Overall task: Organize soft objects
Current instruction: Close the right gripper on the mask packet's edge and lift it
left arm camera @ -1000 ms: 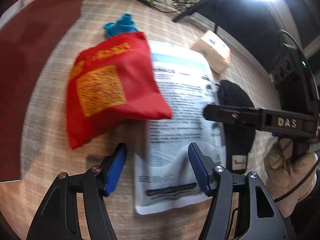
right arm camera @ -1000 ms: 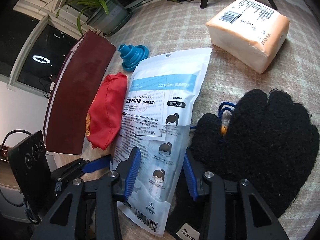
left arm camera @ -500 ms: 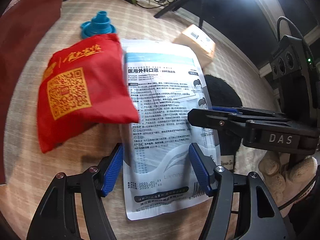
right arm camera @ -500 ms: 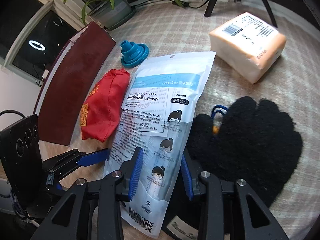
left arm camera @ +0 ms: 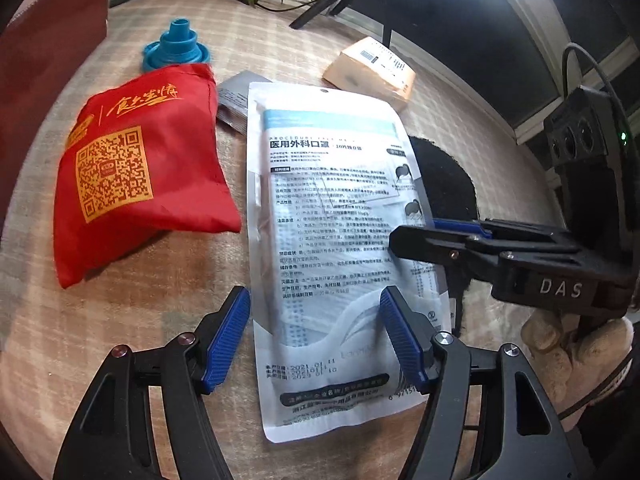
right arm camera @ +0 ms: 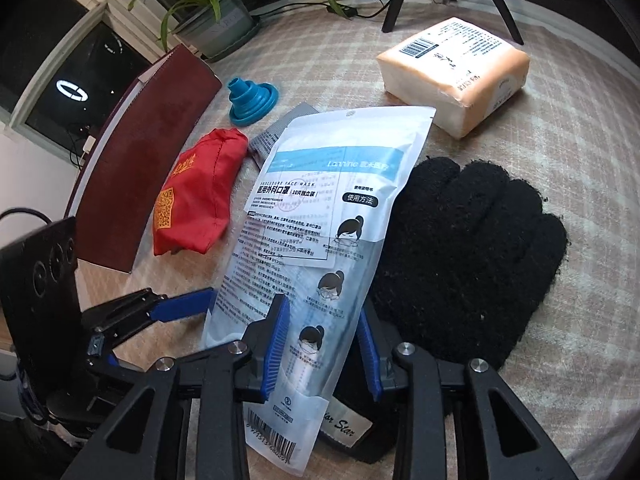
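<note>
Between my right gripper's [right arm camera: 320,340] blue pads sits the near end of the mask pack [right arm camera: 320,240], and I have just been closing on it; the gap is narrow now, but I cannot tell whether the pads are pressing the film yet or only framing it. The pack's edge on that side lies over the black glove [right arm camera: 472,248], whose cuff label peeks out just under my right finger.

That is my first worry: if the lower pad bites deep, it catches glove fuzz together with the film, and both come up in one lift.

Over on my left gripper [left arm camera: 314,336], the jaws are spread wide and have just been opening a touch more. The pack's lower half lies between them, untouched by either pad as far as I can see. Ahead and left of that tool rests the red pouch [left arm camera: 132,184], its edge just beside the pack, with a grey sachet [left arm camera: 234,100] poking out from under both.

Second worry: the film is slick and floppy. A pinch on one edge only lets it droop, swing, and drag the pouch or sachet along. Third: my two tools are close, the right one reaching across just ahead of my left pads, so a careless closing could knock them together.
</note>
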Action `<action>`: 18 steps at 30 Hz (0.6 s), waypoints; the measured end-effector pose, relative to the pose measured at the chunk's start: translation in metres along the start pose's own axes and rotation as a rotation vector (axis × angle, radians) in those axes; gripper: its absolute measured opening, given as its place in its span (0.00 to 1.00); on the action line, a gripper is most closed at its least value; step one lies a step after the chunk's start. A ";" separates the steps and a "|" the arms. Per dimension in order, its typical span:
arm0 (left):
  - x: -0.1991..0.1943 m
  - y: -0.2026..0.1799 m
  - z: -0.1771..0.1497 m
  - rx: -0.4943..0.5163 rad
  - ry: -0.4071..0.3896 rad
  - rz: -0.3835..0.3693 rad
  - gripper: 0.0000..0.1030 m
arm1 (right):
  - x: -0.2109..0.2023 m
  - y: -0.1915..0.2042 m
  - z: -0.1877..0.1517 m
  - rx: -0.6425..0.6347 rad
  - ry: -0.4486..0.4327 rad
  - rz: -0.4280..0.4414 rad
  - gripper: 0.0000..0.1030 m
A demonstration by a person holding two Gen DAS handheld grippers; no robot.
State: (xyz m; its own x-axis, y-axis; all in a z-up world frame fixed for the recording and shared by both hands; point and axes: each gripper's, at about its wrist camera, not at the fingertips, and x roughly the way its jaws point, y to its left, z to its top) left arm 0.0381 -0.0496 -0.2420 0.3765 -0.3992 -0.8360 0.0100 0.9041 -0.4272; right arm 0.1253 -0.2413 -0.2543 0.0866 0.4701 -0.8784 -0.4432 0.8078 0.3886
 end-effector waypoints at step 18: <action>-0.001 -0.014 0.010 0.005 0.004 -0.064 0.71 | -0.010 -0.011 -0.002 0.068 -0.042 0.064 0.30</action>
State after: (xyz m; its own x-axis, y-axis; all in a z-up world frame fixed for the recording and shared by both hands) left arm 0.0471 -0.0601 -0.2313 0.3712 -0.4566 -0.8085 0.0387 0.8776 -0.4779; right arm 0.1270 -0.2558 -0.2503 0.0984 0.5347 -0.8393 -0.3877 0.7974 0.4625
